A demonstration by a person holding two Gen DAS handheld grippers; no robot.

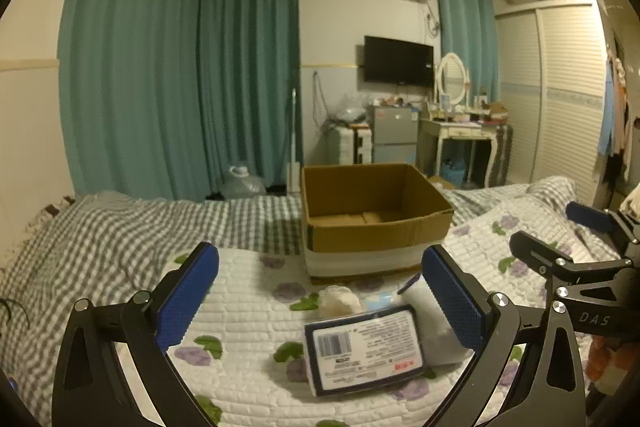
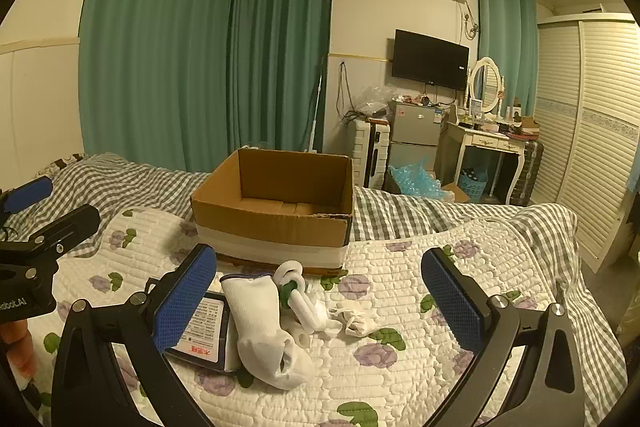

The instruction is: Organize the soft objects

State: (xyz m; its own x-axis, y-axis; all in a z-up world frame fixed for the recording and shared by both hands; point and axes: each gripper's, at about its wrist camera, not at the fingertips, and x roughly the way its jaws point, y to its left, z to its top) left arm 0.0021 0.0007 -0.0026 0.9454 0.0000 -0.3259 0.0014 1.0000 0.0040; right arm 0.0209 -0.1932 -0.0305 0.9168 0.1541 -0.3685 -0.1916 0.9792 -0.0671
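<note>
An open cardboard box point(image 1: 372, 227) point(image 2: 276, 207) stands empty on the bed. In front of it lie a dark-edged tissue packet point(image 1: 364, 351) point(image 2: 204, 335), a white sock point(image 2: 260, 323), a white and green soft toy point(image 2: 298, 291) and a small crumpled white cloth point(image 2: 356, 319). My left gripper point(image 1: 320, 303) is open and empty, above the packet. My right gripper point(image 2: 320, 303) is open and empty, above the sock and toy. Each gripper shows at the edge of the other's view.
The bed has a white floral quilt point(image 2: 400, 367) over a grey checked sheet point(image 1: 100, 235). Teal curtains point(image 1: 160, 67), a small fridge point(image 2: 416, 139), a dressing table point(image 2: 492, 143) and a louvred wardrobe point(image 2: 592, 127) stand beyond the bed.
</note>
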